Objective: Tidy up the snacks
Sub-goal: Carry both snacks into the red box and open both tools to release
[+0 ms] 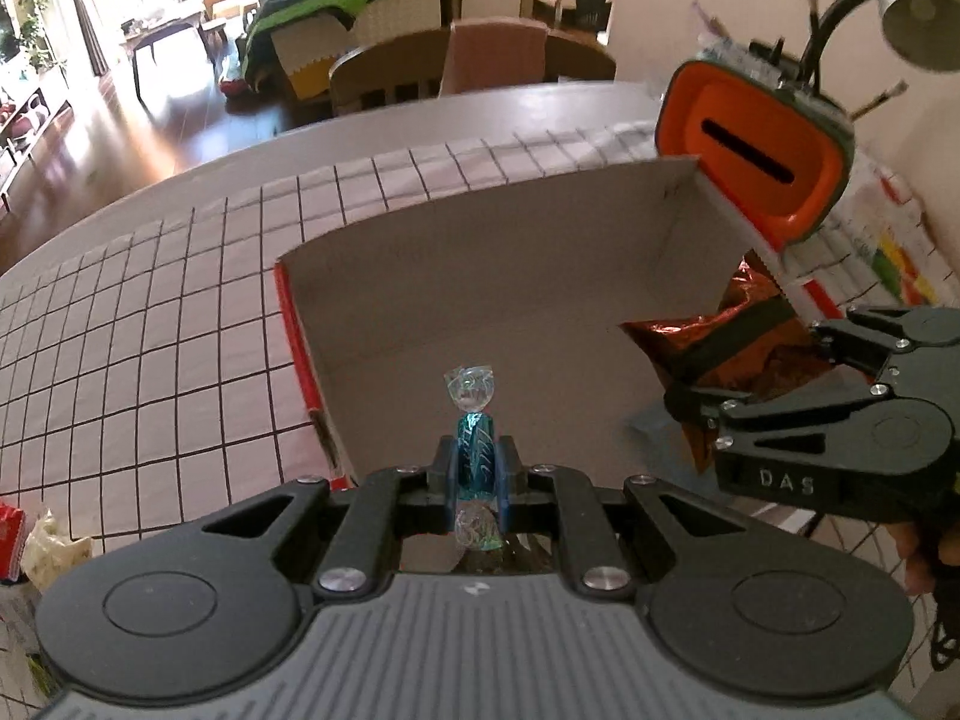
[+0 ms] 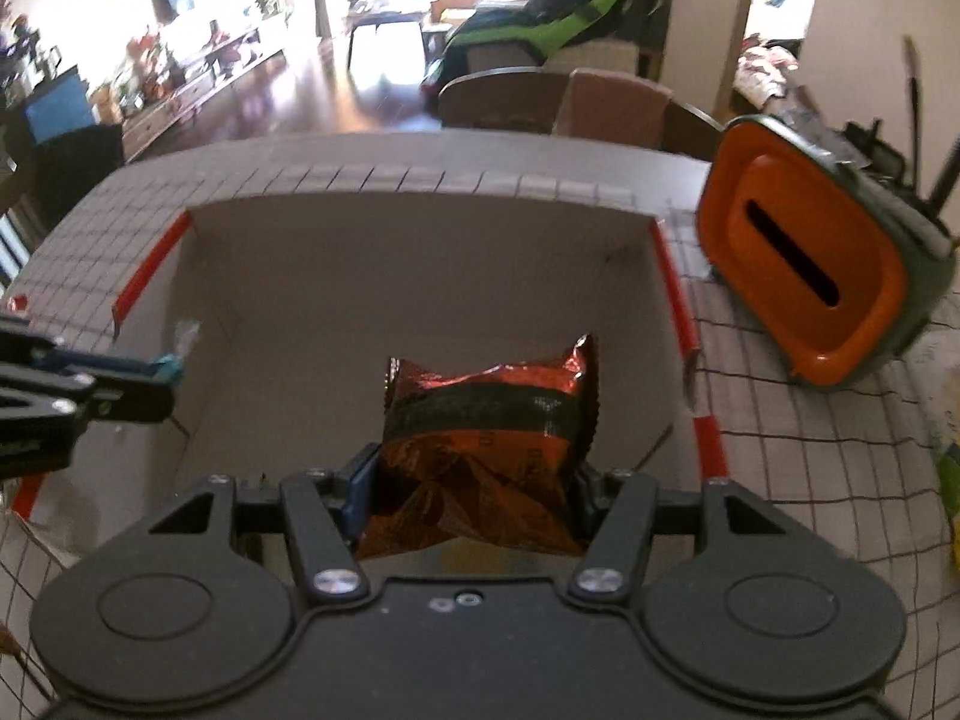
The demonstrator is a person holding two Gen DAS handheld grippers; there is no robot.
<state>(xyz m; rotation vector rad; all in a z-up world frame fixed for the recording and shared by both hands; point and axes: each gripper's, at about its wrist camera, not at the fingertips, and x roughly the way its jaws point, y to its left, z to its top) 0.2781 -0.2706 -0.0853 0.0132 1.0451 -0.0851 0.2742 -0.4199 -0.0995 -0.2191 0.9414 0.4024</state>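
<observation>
My left gripper [image 1: 477, 468] is shut on a blue wrapped candy [image 1: 477, 450] with clear twisted ends, held above the open cardboard box [image 1: 480, 276]. My right gripper [image 2: 468, 480] is shut on a shiny red-brown snack bag [image 2: 486, 444], held over the box's inside [image 2: 420, 276]. In the left wrist view the right gripper [image 1: 702, 408] enters from the right with the bag [image 1: 720, 336]. In the right wrist view the left gripper [image 2: 162, 372] enters from the left with the candy [image 2: 183, 342] at its tip.
The box stands on a white grid-pattern tablecloth [image 1: 150, 330]. An orange and green tissue holder [image 2: 810, 264] lies tilted to the right of the box. Snack wrappers [image 1: 36, 540] lie at the left edge. Chairs [image 1: 468, 60] stand behind the table.
</observation>
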